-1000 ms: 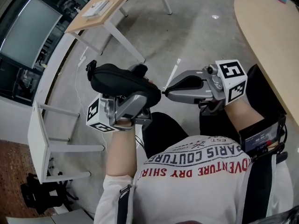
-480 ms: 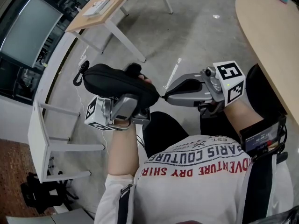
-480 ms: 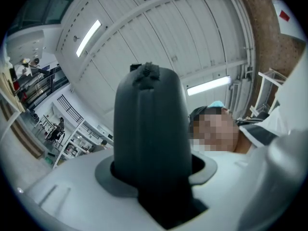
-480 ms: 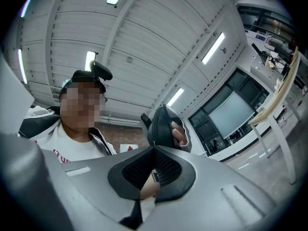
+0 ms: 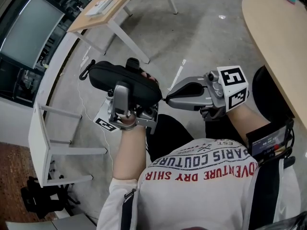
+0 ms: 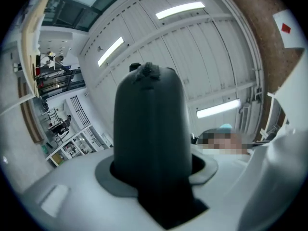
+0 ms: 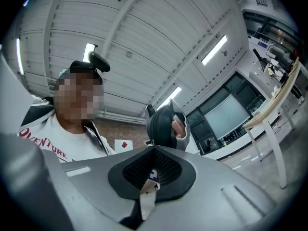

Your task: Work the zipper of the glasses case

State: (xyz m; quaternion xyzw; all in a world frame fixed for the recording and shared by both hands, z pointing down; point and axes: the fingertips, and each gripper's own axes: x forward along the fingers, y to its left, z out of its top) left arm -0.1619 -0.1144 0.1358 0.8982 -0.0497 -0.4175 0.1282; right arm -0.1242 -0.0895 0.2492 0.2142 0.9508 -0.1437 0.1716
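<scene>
The black glasses case (image 5: 120,80) is up in the air in front of the person, lying roughly level. My left gripper (image 5: 125,94) grips it from below across its middle, shut on it. In the left gripper view the case (image 6: 151,129) fills the gap between the jaws. My right gripper (image 5: 166,99) points left at the case's right end, with its tip touching that end. In the right gripper view its jaws are shut on a small pale zipper pull (image 7: 152,175), and the case (image 7: 161,126) sits just beyond, with a fingertip showing beside it.
A wooden desk on white legs (image 5: 103,13) stands at the far left over the concrete floor. A round pale table (image 5: 276,42) fills the right edge. A white frame rack (image 5: 41,143) is at the left. A small black device (image 5: 268,140) hangs at the person's waist.
The left gripper has rolled over with the case, swinging its marker cube underneath. The right gripper has stayed pinched at the case's right end, drifting slightly left.
</scene>
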